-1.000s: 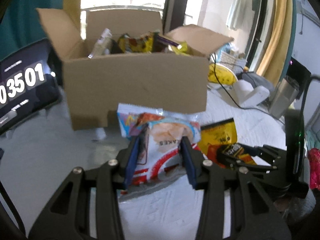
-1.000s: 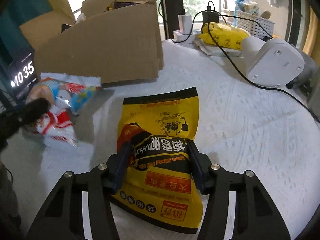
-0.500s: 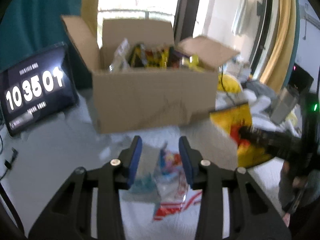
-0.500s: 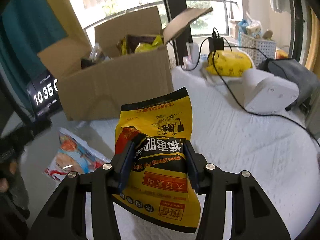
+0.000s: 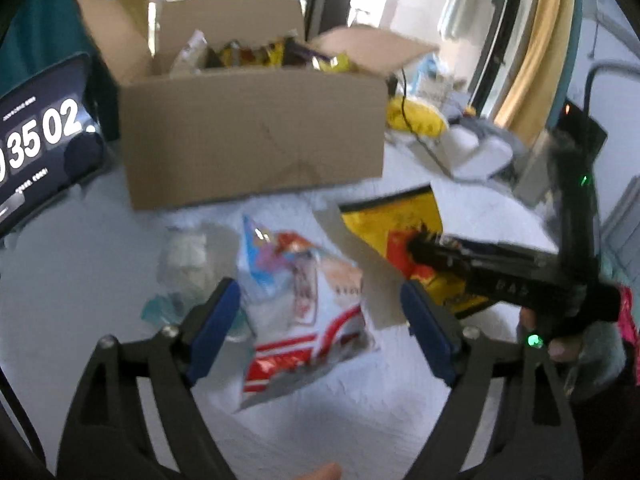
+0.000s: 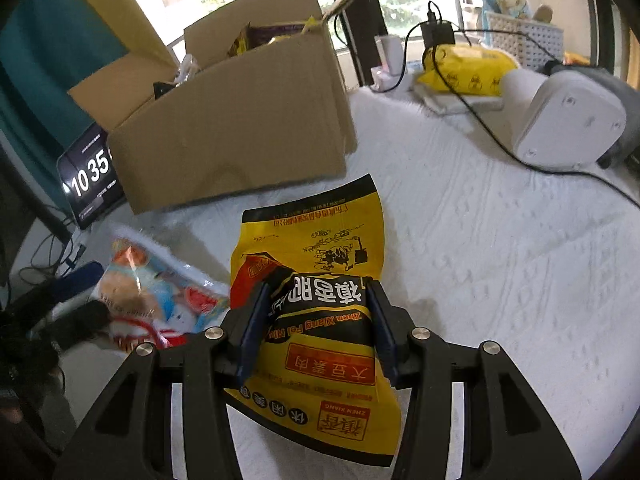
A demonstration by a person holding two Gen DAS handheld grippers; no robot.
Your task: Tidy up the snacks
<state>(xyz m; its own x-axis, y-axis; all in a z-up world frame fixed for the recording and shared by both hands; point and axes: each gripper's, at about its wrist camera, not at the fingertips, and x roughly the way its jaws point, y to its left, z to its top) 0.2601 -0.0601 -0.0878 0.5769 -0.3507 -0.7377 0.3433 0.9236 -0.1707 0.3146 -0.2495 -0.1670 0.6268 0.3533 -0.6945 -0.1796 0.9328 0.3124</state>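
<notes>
Left wrist view: the left gripper [image 5: 320, 312] has its jaws opening, blue pads [image 5: 214, 322] standing wide either side of the white-and-red snack bag [image 5: 304, 312], not pressing it. That bag lies on the white tablecloth [image 5: 80, 300] at centre frame. Behind it, upper middle, the open cardboard box [image 5: 252, 136] holds more snacks. At right, the right gripper [image 5: 424, 246] carries the yellow snack bag [image 5: 394, 220].

Right wrist view: the right gripper [image 6: 316, 320] is clamped on the yellow snack bag [image 6: 320, 248], pads pinching its black band at lower centre. The white-and-red snack bag [image 6: 160, 296] sits lower left, the cardboard box [image 6: 240, 128] upper left.
</notes>
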